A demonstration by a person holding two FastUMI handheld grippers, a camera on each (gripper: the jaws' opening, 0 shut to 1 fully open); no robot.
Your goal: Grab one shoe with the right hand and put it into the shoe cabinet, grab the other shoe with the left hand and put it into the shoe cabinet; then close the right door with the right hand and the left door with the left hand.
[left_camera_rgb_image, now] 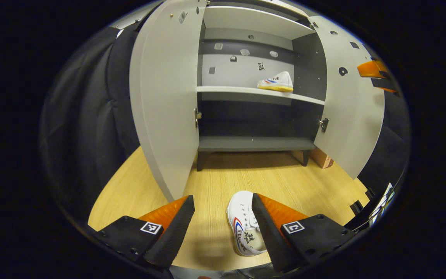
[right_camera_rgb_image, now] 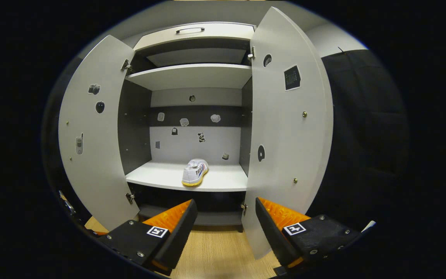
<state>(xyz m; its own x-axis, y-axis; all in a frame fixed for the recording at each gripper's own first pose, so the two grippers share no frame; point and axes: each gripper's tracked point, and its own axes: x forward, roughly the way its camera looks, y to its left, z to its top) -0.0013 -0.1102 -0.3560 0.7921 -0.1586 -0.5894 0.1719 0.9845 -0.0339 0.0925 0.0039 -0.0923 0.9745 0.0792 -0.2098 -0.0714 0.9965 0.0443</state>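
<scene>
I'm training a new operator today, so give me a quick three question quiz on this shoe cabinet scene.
1. True or false: both cabinet doors, left door and right door, stand open.
2. Where is the shoe on the shelf lying: A middle shelf, B top shelf, C floor?
3. Fill in: the shoe on the floor lies by the left gripper, whose jaws are ____.

Key: 1 true; 2 A; 3 open.
</scene>
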